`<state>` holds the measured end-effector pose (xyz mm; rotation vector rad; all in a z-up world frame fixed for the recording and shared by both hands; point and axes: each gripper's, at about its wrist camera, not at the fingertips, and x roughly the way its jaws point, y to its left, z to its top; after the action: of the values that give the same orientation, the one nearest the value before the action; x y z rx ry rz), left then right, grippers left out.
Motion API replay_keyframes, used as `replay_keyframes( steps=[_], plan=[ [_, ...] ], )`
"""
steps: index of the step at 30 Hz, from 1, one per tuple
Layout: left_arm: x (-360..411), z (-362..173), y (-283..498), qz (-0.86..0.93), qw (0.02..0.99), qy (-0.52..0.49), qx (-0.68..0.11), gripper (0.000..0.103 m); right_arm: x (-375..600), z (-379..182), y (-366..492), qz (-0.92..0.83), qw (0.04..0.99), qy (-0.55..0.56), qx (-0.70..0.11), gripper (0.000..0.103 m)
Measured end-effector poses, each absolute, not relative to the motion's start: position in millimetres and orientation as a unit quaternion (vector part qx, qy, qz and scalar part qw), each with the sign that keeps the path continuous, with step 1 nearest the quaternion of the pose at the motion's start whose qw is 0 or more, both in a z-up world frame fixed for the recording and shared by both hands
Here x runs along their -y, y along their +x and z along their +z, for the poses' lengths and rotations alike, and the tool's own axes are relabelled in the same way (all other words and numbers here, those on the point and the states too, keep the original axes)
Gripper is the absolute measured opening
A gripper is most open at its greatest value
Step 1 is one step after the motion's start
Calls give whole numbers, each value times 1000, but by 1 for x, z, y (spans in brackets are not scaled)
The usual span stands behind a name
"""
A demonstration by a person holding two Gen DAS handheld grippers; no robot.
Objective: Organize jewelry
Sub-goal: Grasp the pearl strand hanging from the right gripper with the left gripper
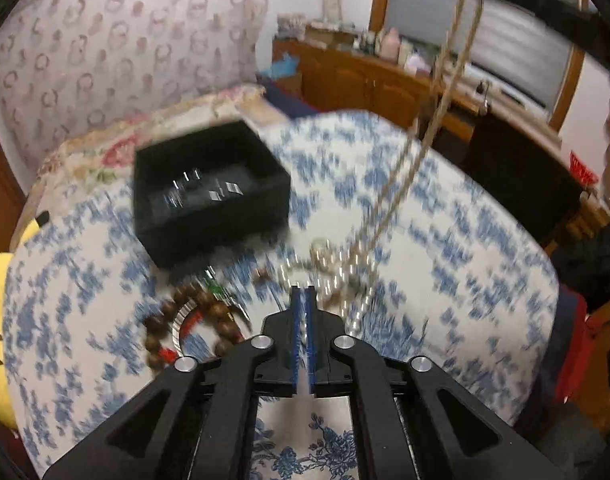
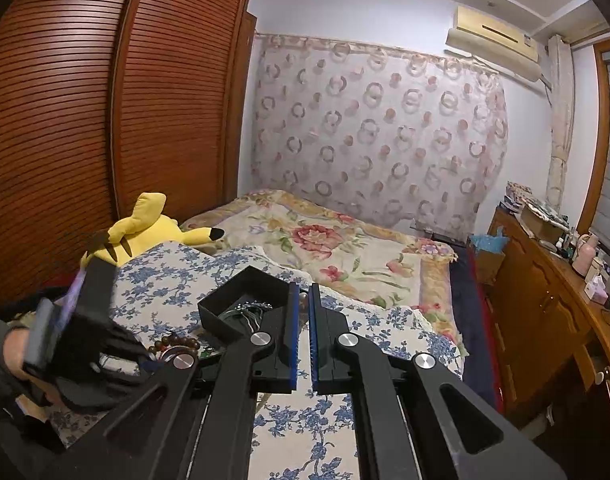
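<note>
Left wrist: left gripper (image 1: 303, 300) jaws nearly closed, empty, over blue floral quilt (image 1: 445, 240); black box (image 1: 209, 192) ahead, bead bracelet (image 1: 193, 320) left of fingers, chain (image 1: 409, 168) hanging from upper right, blurry
Right wrist: right gripper (image 2: 303, 300) almost closed, pinching a small bead-like bit, unclear; box (image 2: 245, 300) just left

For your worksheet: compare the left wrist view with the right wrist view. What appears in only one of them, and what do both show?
Only the left wrist view shows the long chain necklace hanging down toward the bed, and the window.

Only the right wrist view shows the wardrobe, the air conditioner and the gloved left hand.

Both show the black box, the brown bead bracelet, the yellow plush toy and the blue floral cover.
</note>
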<state>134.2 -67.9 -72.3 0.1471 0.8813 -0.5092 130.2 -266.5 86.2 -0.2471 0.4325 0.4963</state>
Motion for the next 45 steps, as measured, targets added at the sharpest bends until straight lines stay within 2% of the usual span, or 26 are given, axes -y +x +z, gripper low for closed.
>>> replay_keyframes(
  steps=[7, 16, 18, 19, 22, 30, 37, 45],
  plan=[
    [78, -106, 141, -235, 853, 92, -456, 12, 266, 82, 130, 241, 939, -119, -215, 5],
    [84, -111, 148, -221, 858, 116, -449, 18, 270, 81, 132, 238, 940, -117, -216, 5],
    [86, -111, 147, -221, 860, 125, -443, 15, 272, 80, 131, 238, 940, -116, -216, 5],
    [87, -111, 145, -230, 859, 126, -440, 7, 271, 81, 131, 238, 940, -117, -216, 5],
    [89, -108, 140, -231, 862, 130, -431, 6, 277, 78, 131, 235, 940, -115, -217, 5],
    [65, -16, 125, -250, 903, 51, -345, 6, 282, 62, 139, 226, 940, -113, -231, 5],
    [50, 60, 125, -243, 928, 34, -279, 6, 275, 56, 144, 224, 939, -114, -235, 5],
    [25, 105, 141, -226, 942, 12, -247, 6, 259, 77, 150, 235, 942, -116, -210, 5]
  ],
)
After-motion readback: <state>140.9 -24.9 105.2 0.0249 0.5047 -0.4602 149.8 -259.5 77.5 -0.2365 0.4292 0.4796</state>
